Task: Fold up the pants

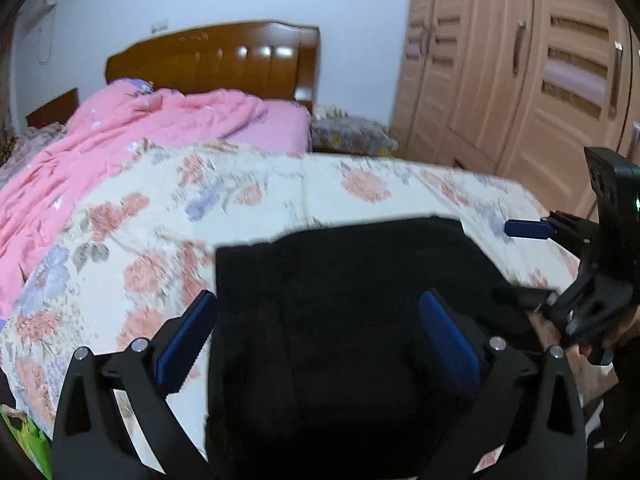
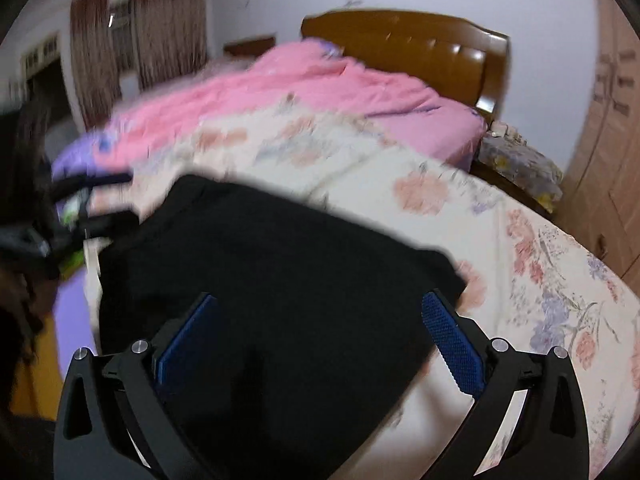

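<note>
The black pants (image 1: pixel 360 300) lie as a folded dark slab on the floral bedspread (image 1: pixel 160 216), close in front of both cameras. My left gripper (image 1: pixel 320 320) hovers over their near part with its blue pads spread wide and nothing pressed between them. The right gripper (image 1: pixel 524 260) shows at the right edge, held by a hand, its fingers apart beside the pants' right side. In the right wrist view the pants (image 2: pixel 280 264) fill the middle. There my right gripper (image 2: pixel 320 320) is open above them, and the left gripper (image 2: pixel 120 198) is a blurred shape at the pants' left edge.
A crumpled pink quilt (image 1: pixel 132 136) covers the far half of the bed in front of the wooden headboard (image 1: pixel 224 60). A wooden wardrobe (image 1: pixel 520 80) stands on the right, with a small floral-covered stand (image 1: pixel 352 132) beside the bed. Curtains (image 2: pixel 160 28) hang far left.
</note>
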`<state>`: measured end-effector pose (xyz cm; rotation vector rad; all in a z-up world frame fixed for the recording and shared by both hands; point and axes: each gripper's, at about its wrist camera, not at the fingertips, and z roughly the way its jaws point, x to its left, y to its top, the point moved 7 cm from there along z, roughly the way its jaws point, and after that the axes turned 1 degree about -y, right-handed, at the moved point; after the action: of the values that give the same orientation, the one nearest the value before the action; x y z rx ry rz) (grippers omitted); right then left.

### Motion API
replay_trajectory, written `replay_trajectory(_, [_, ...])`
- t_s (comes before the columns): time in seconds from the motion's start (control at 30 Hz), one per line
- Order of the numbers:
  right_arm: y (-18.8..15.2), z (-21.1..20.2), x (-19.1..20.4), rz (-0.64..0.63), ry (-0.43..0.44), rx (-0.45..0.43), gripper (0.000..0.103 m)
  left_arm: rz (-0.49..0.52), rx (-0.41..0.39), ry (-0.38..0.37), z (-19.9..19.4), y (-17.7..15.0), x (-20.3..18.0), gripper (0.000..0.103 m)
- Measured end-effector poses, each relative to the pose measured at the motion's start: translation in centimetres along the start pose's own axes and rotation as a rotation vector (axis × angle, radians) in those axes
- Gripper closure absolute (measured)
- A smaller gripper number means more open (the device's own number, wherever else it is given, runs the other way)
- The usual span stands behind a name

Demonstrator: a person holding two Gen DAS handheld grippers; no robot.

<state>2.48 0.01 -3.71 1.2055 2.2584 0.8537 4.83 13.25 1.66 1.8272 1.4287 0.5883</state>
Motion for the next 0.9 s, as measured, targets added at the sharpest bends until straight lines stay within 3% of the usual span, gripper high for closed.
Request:
replay_trajectory(0.17, [-2.1, 3.0, 1.5, -0.018, -0.023, 0.094, 0.005, 0.065, 0.151, 0.041, 3.9, -3.3, -0.5, 0.002])
replay_trajectory(0.2, [-2.4, 3.1, 1.1, 0.018, 0.007, 0.083, 0.005, 0.068, 0.191, 0.068, 4.9, -4.5, 0.2, 0.002])
replay_trajectory(0.27, [-3.0, 3.2, 0.5, 0.056, 0.04, 0.1, 0.005, 0.038, 0.176, 0.029, 5.4, -5.5, 1.2, 0.001])
replay_trajectory(0.33, [-3.1, 2.6, 0.5, 0.05, 0.017, 0.114, 0.005, -0.024, 0.179, -0.023, 5.5, -5.9, 2.1, 0.001])
replay_trajectory(0.43, [-2.9, -0.8, 1.0, 0.052, -0.037, 0.067, 0.005, -0.002, 0.18, 0.055, 3.8, -5.2, 1.9, 0.005])
replay_trajectory(0.5, [-3.1, -3.4, 1.8, 0.042, -0.011, 0.01, 0.005, 0.027, 0.104, 0.044, 0.8, -4.4, 1.0, 0.004])
replay_trajectory(0.57, [-4.4, -4.9, 2.9, 0.042, 0.013, -0.004, 0.005, 0.05, 0.098, 0.035, -0.5, -4.5, 0.5, 0.004])
replay_trajectory(0.67, [-6.7, -4.5, 4.2, -0.004, -0.009, 0.029, 0.005, 0.091, 0.118, 0.013, -0.7, -5.8, -0.6, 0.004])
replay_trajectory(0.77, [-8.1, -3.7, 3.9, 0.059, 0.023, 0.058, 0.005, 0.139, 0.145, 0.061, -0.1, -7.2, -1.1, 0.003])
replay_trajectory(0.9, [-9.6, -3.0, 3.8, 0.058, 0.016, 0.102, 0.005, 0.13, 0.152, 0.066, -0.1, -7.5, -0.9, 0.001])
